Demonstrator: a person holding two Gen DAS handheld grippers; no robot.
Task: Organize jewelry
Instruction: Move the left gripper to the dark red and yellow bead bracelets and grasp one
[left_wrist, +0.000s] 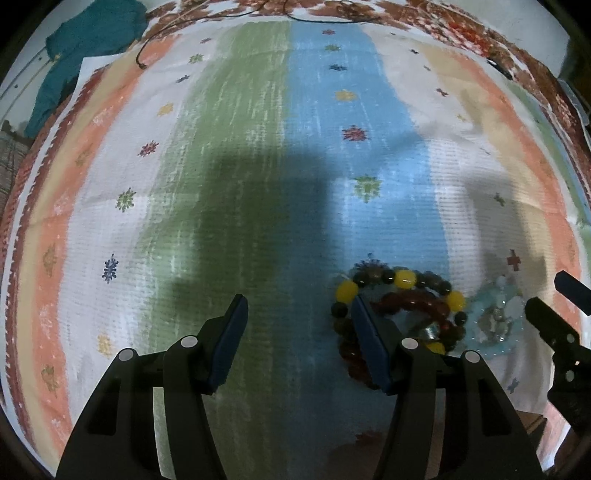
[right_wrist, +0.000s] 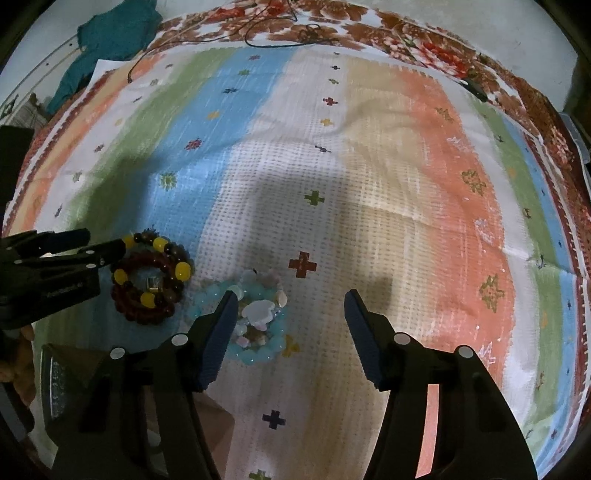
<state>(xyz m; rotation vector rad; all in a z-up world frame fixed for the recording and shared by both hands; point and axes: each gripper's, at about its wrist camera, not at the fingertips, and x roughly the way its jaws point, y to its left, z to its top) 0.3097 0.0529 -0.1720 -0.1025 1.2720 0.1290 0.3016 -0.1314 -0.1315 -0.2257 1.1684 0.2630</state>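
Observation:
A bracelet of dark and yellow beads (left_wrist: 406, 280) lies on top of a dark red bead bracelet (left_wrist: 413, 306) on the striped cloth (left_wrist: 258, 166); the pile also shows in the right wrist view (right_wrist: 151, 277). Beside it lies a pale blue bead bracelet with white shell pieces (right_wrist: 258, 325), also in the left wrist view (left_wrist: 498, 317). My left gripper (left_wrist: 299, 306) is open and empty, its right finger (left_wrist: 369, 347) over the dark pile's left edge. My right gripper (right_wrist: 290, 299) is open and empty, its left finger (right_wrist: 218, 332) over the blue bracelet.
A teal garment (left_wrist: 85, 48) lies at the far left corner. A dark cord (right_wrist: 280, 37) runs along the floral bedding (right_wrist: 424, 40) at the back. A dark object with printed markings (right_wrist: 59, 376) sits at the lower left of the right wrist view.

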